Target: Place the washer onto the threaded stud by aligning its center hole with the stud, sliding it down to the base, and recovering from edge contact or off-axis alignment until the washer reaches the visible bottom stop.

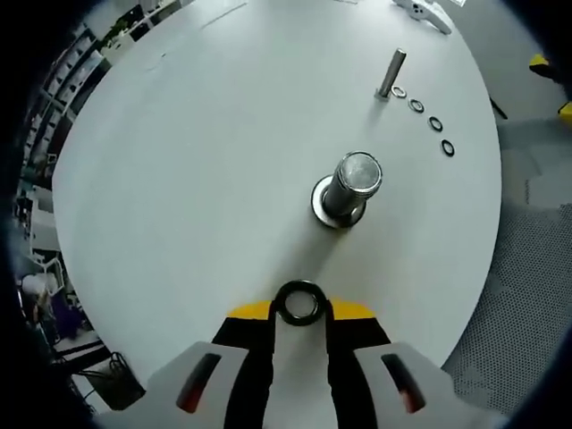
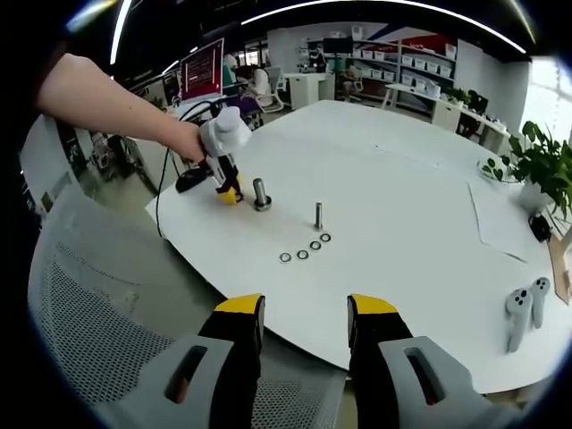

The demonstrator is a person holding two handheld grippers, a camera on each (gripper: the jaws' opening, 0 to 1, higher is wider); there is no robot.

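Note:
A dark ring-shaped washer [image 1: 299, 288] sits clamped between the yellow-tipped jaws of my left gripper [image 1: 301, 308], just above the white table. Ahead of it stands a thick threaded stud [image 1: 350, 186] with a washer-like ring around its base. The held washer is short of the stud and apart from it. In the right gripper view the left gripper [image 2: 229, 189] shows in a person's hand, close beside that stud [image 2: 261, 194]. My right gripper [image 2: 304, 326] hangs open off the table's near edge with nothing between its jaws.
A thinner stud [image 1: 391, 73] stands farther back, with a row of several loose washers [image 1: 435, 123] beside it. White controllers [image 2: 523, 308] lie at the round table's [image 2: 402, 197] right side. A mesh chair [image 2: 98, 331] is below the near edge and a plant [image 2: 532, 165] at the right.

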